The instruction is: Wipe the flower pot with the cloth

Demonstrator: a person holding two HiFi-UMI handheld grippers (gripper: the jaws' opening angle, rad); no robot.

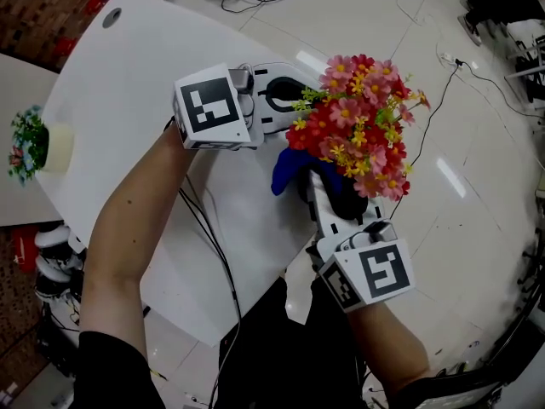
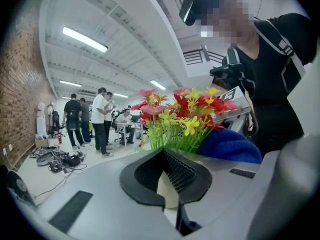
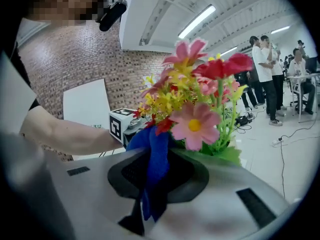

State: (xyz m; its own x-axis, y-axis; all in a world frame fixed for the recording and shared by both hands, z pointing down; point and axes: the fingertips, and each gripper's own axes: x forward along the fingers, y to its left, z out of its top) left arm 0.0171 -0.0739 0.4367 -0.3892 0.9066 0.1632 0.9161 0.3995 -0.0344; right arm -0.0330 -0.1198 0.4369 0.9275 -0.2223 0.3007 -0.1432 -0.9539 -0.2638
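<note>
Gripping the pot, my left claw was closed on its cream wall, one black pad on each side, as the left gripper view showed. In the head view the pot itself was hidden under its flowers, a thick bunch of red, pink and yellow blooms on green stems. The bunch lay over the right edge of the white worktop and partly over the floor.

My right claw came in from below, pointing up toward the flowers, and its jaws were clamped on the blue cloth. The cloth ran up out of the jaws as a folded strip and bunched just beneath the blooms on their left side. From the left gripper view it showed as a blue mound just beside the green stems. Whether it touched the pot wall I could not tell from any view.

The two claws met almost at a right angle, the left reaching in from the left and the right from below, each with its marker cube nearest my hand.

Farther out, a second plant sat well apart at the left edge of the head view. Black cables trailed across the floor, and people stood in the background.
</note>
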